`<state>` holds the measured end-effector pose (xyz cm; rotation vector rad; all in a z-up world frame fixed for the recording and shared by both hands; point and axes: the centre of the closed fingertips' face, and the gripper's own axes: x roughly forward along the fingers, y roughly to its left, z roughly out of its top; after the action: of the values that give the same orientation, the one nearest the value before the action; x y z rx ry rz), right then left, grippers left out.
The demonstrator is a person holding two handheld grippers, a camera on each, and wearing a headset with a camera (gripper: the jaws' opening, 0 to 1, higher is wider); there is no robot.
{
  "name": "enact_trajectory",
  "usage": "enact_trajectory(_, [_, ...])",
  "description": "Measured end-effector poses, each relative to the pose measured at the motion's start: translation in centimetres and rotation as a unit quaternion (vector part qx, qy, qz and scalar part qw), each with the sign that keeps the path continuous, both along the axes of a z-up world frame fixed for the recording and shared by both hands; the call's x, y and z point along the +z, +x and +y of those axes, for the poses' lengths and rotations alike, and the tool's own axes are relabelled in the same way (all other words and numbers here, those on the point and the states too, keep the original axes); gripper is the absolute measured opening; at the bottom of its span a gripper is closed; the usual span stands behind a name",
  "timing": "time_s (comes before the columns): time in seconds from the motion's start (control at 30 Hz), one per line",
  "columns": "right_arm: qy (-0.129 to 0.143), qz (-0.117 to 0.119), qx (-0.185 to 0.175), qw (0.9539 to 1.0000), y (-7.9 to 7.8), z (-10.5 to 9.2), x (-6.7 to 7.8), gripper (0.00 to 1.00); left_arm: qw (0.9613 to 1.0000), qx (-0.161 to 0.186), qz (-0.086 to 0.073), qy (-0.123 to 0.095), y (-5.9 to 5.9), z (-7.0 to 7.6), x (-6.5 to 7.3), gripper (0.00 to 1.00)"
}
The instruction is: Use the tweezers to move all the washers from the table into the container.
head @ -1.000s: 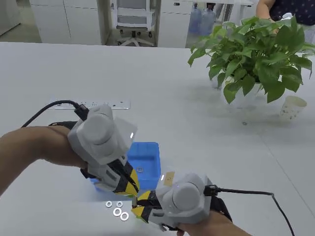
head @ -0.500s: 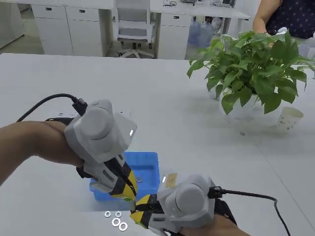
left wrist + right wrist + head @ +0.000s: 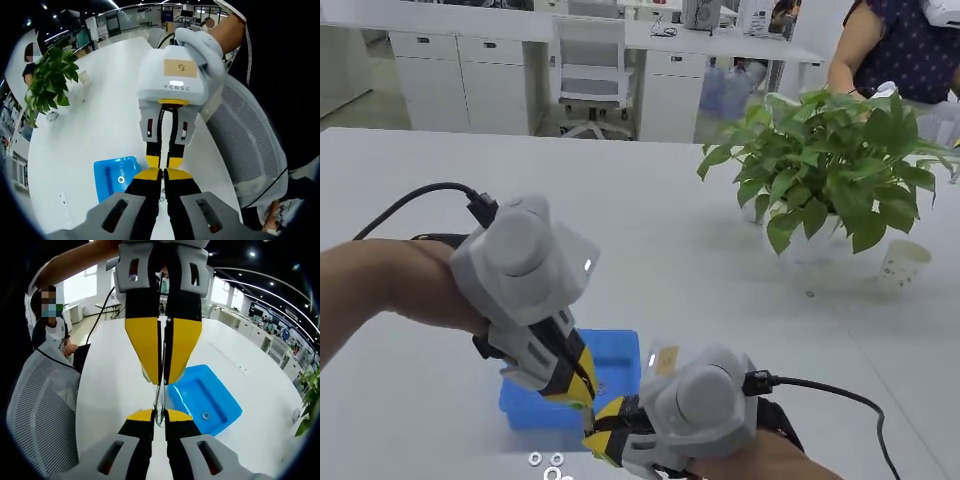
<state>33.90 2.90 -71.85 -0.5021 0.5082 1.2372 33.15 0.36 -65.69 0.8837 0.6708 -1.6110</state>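
Blue container point(image 3: 620, 355) sits lower in the head view than a second ago, but only because the headset tilts up. The left hand-held gripper point(image 3: 163, 175) and right hand-held gripper point(image 3: 160, 417) stay tip to tip, both pinched narrow on the tweezers point(image 3: 159, 400). No pickup looks begun: one washer point(image 3: 205, 415) lies inside, and loose washers point(image 3: 557, 460) wait just beside it on the white worktop point(image 3: 670, 230), which also carries a potted plant point(image 3: 830, 160).

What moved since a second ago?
Mostly the camera tipped up. The left gripper and right gripper, both shut on the tweezers, drew a little away from the washers, towards the bin. Washers and bin stayed put; no new grip or release shows.
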Motion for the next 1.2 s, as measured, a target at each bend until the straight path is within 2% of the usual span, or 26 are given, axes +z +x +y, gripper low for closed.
enact_trajectory(0.3, [0.0, -0.008, 0.004, 1.0, 2.0, 0.3, 1.1, 0.09, 0.9998, 0.003, -0.017, -0.001, 1.7, 0.4, 1.0, 0.06])
enact_trajectory(0.63, [-0.001, -0.016, 0.005, 0.9999, 4.4, 0.8, 1.5, 0.09, 0.9993, 0.01, -0.035, -0.005, 3.9, 0.7, 1.5, 0.06])
enact_trajectory(0.9, [-0.002, -0.018, 0.008, 0.9998, 6.1, 1.1, 1.3, 0.09, 0.9989, 0.016, -0.044, -0.006, 5.7, 1.2, 1.1, 0.06])
enact_trajectory(1.2, [-0.002, -0.014, 0.011, 0.9998, 8.0, 1.3, 0.3, 0.09, 0.9983, 0.022, -0.052, -0.009, 7.6, 1.5, 0.2, 0.06])
